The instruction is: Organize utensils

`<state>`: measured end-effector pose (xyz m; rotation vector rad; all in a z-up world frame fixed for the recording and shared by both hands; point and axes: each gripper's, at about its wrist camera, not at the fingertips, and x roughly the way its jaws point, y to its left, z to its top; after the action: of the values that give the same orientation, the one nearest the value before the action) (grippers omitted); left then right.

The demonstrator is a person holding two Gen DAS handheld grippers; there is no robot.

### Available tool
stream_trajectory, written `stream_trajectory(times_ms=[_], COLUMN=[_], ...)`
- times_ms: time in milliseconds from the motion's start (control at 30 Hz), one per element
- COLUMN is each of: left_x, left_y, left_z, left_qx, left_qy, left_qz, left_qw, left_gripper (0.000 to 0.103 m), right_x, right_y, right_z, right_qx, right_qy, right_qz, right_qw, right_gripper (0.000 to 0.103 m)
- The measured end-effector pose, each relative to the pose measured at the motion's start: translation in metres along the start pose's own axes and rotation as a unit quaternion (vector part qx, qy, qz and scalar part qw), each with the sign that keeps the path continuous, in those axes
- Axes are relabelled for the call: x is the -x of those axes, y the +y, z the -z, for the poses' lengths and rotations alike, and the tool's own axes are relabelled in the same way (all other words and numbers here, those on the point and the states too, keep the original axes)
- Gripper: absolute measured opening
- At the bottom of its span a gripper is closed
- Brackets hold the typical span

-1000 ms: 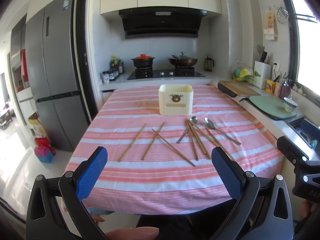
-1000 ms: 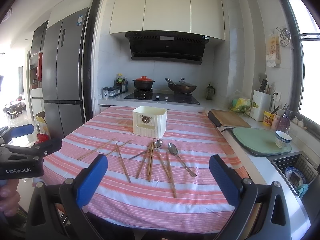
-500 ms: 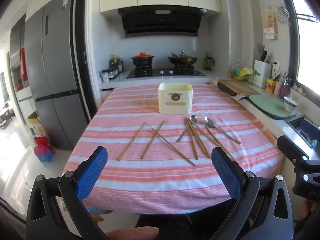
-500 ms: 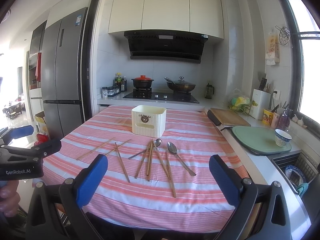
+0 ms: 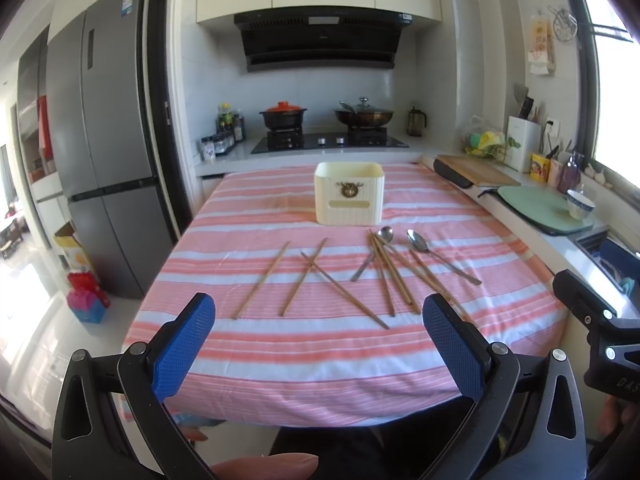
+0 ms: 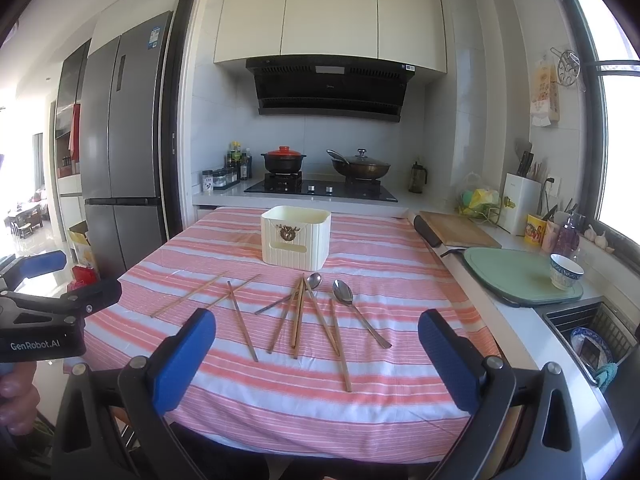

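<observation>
"GenRobot.AI" on left gripper body; "DAS" on right gripper.

Cream ribbed holder box sits upright toward the far middle of the pink-striped tablecloth, open top, a dark emblem on its front. In front of it, wooden chopsticks lie scattered flat: one lone stick on the left, two crossing beside it, then a loose fan of several on the right. Two metal spoons rest bowl-end toward the box, one tangled among the fanned sticks, the other just right of them.
</observation>
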<state>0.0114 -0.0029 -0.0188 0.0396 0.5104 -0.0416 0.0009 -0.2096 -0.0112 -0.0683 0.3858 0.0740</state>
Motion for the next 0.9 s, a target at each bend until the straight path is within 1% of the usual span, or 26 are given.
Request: stream_trajectory(times_ms=[700, 900], left_x=[-0.005, -0.016], left_y=[0.0, 0.006], left_z=[0.002, 0.002], left_qx=[-0.001, 0.011], left_qy=[0.005, 0.027], left_qz=[0.004, 0.022], left_qw=[1.0, 0.9993], left_gripper=[0.103, 0.103], right_x=[-0.001, -0.003], right_y=[-0.002, -0.004], right_z=[-0.002, -0.001], right_qx=[-0.002, -0.006], right_qy=[0.002, 0.006], right_qz=[0.001, -0.001], right_qw=[1.0, 1.0], right_gripper=[0.103, 0.103])
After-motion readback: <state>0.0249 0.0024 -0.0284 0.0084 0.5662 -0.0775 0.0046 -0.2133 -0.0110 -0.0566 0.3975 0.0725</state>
